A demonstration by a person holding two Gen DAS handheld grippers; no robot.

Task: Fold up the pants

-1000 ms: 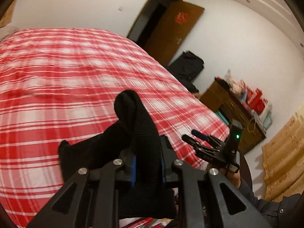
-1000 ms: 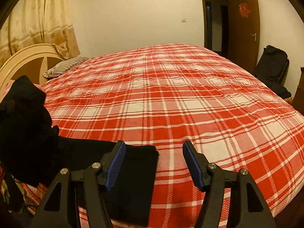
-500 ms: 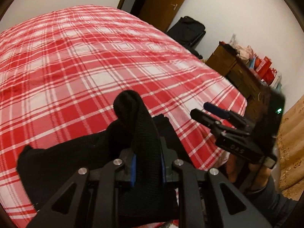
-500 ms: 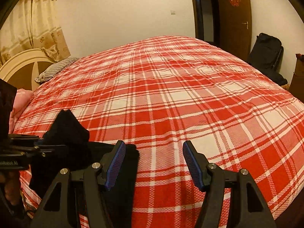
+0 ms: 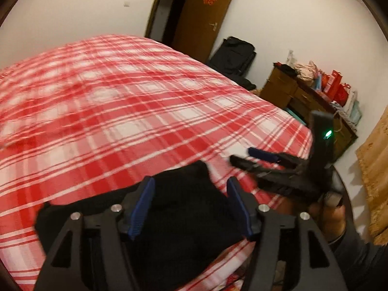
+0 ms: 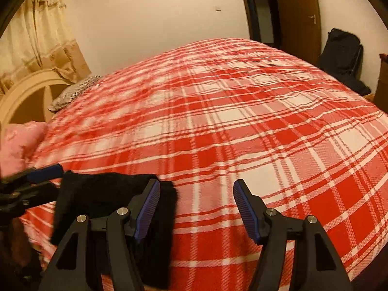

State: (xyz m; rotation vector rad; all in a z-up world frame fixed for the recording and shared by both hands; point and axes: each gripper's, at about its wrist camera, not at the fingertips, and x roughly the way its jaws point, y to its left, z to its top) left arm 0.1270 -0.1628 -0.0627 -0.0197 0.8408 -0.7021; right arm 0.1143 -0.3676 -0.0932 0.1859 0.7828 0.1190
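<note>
Pants down on the bed!
Left gripper [image 5: 190, 203] fingers opening, black pants [image 5: 179, 220] loose between them; right gripper [image 6: 196, 208] fingers apart, pants [image 6: 101, 194] beside its left finger.

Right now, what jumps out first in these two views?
The red plaid bedspread fills both views. At its near edge lies a black bundle of pants, between the left tool's opening blue pads, untouched. The right tool hangs open beside it over bare plaid.

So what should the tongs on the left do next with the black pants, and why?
Probably lift the left tongs up and away. They are opening, the pads clear of the black pants, which lie bunched on the plaid bedspread between them. The right tongs are open, holding nothing.
</note>
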